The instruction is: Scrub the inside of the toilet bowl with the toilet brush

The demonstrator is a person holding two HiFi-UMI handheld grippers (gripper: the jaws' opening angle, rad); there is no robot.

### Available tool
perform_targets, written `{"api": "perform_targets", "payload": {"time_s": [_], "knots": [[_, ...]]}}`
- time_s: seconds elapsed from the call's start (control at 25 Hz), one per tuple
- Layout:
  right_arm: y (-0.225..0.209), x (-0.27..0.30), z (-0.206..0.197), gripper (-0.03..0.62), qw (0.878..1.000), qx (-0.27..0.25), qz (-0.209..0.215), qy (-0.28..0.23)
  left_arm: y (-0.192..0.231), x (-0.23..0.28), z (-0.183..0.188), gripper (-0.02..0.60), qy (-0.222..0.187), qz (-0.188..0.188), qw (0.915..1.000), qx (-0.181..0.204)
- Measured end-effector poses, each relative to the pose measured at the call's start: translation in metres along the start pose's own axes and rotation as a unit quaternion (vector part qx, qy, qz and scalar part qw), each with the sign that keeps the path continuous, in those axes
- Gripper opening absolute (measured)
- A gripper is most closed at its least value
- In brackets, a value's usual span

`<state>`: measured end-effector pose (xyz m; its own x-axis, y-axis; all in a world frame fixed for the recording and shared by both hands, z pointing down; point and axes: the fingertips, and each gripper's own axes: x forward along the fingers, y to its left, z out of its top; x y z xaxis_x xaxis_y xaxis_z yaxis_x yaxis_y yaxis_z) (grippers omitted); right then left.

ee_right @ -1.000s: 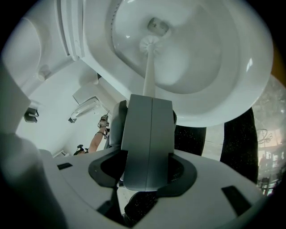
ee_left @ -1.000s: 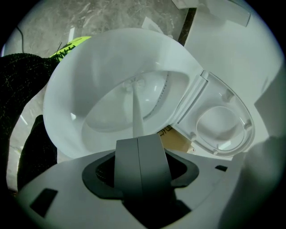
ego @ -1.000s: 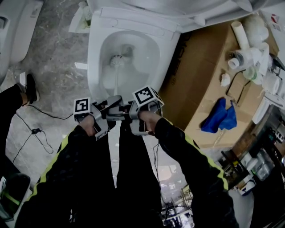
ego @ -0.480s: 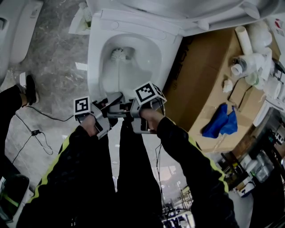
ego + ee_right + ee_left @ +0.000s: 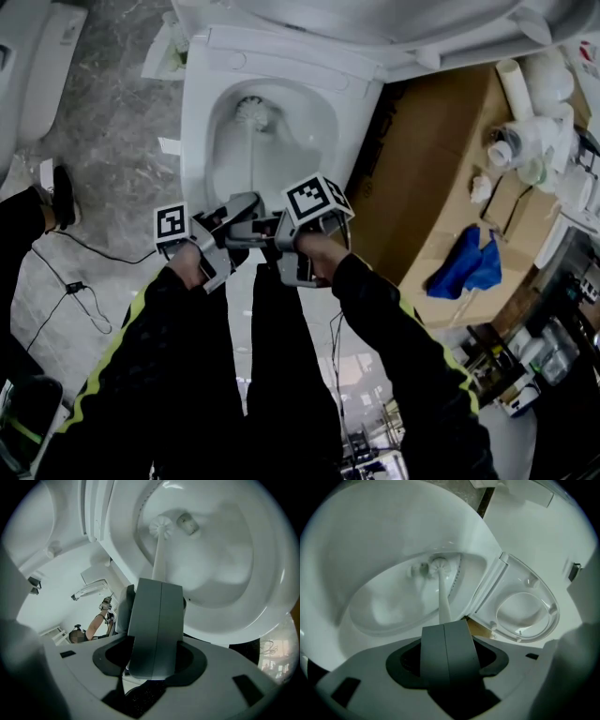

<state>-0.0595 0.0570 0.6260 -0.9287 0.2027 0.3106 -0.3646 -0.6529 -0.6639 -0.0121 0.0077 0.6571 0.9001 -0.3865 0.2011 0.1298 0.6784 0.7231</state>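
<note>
The white toilet bowl [image 5: 195,141] lies at the top centre of the head view. The toilet brush's head [image 5: 251,112] rests at the bowl's far end near the drain, and its white handle runs back to both grippers. My left gripper [image 5: 242,214] and right gripper [image 5: 270,232] meet over the bowl's near rim, both shut on the handle. In the left gripper view the brush [image 5: 439,565] rises from the shut left gripper [image 5: 444,630] into the bowl [image 5: 379,611]. The right gripper view shows the brush head [image 5: 161,527] beyond the shut right gripper [image 5: 161,592], inside the bowl [image 5: 229,569].
The seat and lid [image 5: 525,606] stand raised behind the bowl. A cardboard box [image 5: 441,159] on the right carries a blue cloth [image 5: 464,258] and white pipe fittings [image 5: 525,103]. A cable [image 5: 75,272] and a shoe [image 5: 64,192] are on the floor at left.
The brush head has slid from the middle of the bowl to its far end near the drain. Both grippers stayed shut on the handle and shifted slightly forward.
</note>
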Motion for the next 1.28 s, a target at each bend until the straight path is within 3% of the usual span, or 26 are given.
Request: {"api": "perform_targets", "payload": {"time_s": [0.36,0.88,1.28], "knots": [[-0.003,-0.012,0.009,0.197,1.000,-0.011,0.014,-0.023,0.002,0.015,0.000,0.253,0.020,0.007,0.9997,0.009],[-0.007,-0.025,0.016,0.199,0.996,-0.016,0.054,-0.071,0.006,0.031,-0.006,0.255,0.067,0.050,0.9960,0.029],[-0.011,-0.036,0.018,0.198,0.994,-0.020,0.057,-0.093,0.009,0.041,-0.012,0.256,0.082,0.054,0.9949,0.026]]}}
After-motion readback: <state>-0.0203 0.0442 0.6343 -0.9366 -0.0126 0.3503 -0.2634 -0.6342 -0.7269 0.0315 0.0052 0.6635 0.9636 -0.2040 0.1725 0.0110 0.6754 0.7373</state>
